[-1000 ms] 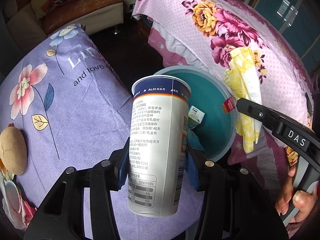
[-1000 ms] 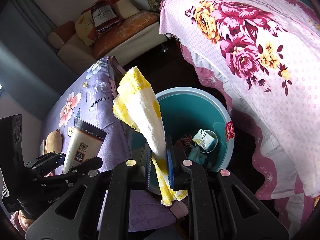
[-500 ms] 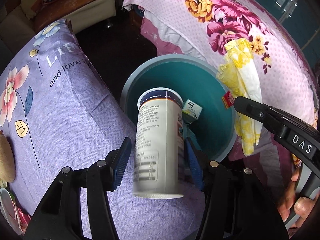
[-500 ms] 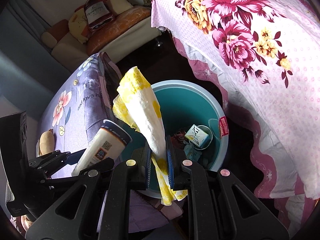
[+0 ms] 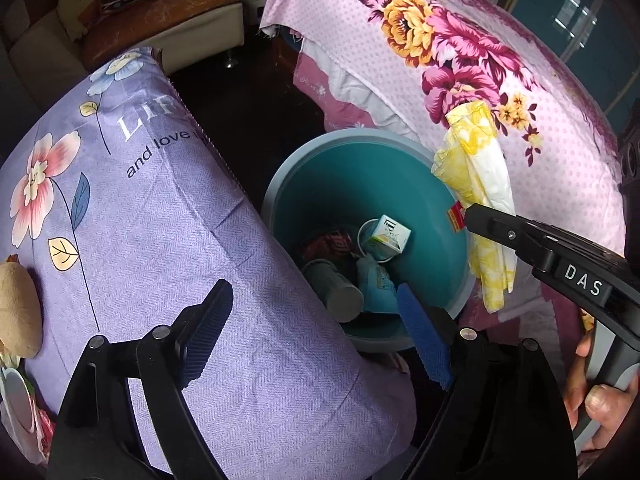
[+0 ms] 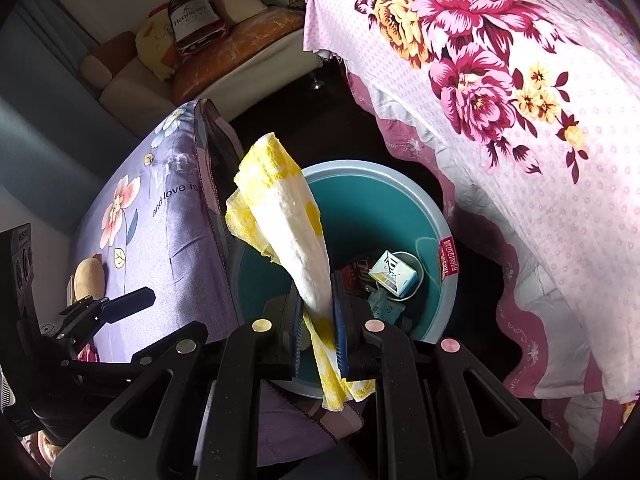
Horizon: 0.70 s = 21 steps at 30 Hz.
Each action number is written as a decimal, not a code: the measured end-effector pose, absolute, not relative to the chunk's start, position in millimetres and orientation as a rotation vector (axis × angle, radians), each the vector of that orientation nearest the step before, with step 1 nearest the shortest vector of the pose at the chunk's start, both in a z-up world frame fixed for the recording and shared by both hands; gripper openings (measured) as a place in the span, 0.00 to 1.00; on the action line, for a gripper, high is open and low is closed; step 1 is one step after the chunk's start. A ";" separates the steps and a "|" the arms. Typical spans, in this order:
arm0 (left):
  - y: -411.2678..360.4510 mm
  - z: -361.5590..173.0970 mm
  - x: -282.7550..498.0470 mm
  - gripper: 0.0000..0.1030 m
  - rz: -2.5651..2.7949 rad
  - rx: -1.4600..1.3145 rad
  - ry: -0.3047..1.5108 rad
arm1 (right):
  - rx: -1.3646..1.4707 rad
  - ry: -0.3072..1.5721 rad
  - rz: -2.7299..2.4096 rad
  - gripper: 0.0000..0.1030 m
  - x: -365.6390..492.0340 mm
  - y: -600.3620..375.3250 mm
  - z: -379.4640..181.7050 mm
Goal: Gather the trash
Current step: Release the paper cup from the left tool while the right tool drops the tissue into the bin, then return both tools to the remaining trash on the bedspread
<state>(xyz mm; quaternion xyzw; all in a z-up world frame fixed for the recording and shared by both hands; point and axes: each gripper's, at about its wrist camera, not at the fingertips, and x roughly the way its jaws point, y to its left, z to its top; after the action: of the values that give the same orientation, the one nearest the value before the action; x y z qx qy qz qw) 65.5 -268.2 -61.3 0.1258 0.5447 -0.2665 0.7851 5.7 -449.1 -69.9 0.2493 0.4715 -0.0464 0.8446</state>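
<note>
Now our left gripper [image 5: 312, 322] hangs with its jaws opening wide and nothing between them, its blue pads [image 5: 424, 340] spread over the near rim of the teal trash bin [image 5: 360, 168]. Just ahead of it and below, inside the bin, the tall paper cup [image 5: 334, 288] lies on its side among the other rubbish: a small white carton [image 5: 388, 236] resting in a round tub, a red wrapper [image 5: 328, 242] and a pale blue packet [image 5: 374, 284]. To the left of this gripper spreads the purple flowered bedcover [image 5: 140, 220].

Our right gripper [image 6: 318, 320] is clamped narrowly on a yellow and white cloth [image 6: 288, 220], which rises ahead of the pads and droops below them. Beyond it sits the same bin [image 6: 400, 184], with the carton [image 6: 394, 274] ahead and to the right. Seen from the left wrist, the cloth [image 5: 480, 184] hangs over the bin's far right rim, against the pink flowered cover [image 5: 520, 100]. A hand [image 5: 596, 388] holds that gripper's handle.
</note>
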 end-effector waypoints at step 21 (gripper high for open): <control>-191.2 -50.8 79.8 0.89 -0.510 0.097 1.190 | 0.483 1.060 -0.119 0.72 21.5 -414.5 -67.0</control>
<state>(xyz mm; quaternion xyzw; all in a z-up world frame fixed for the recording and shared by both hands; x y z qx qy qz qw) 79.8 -191.2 -50.8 0.0451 0.5542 -0.2374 0.7965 21.5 -414.5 -67.0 0.2280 0.5002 -0.0560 0.8335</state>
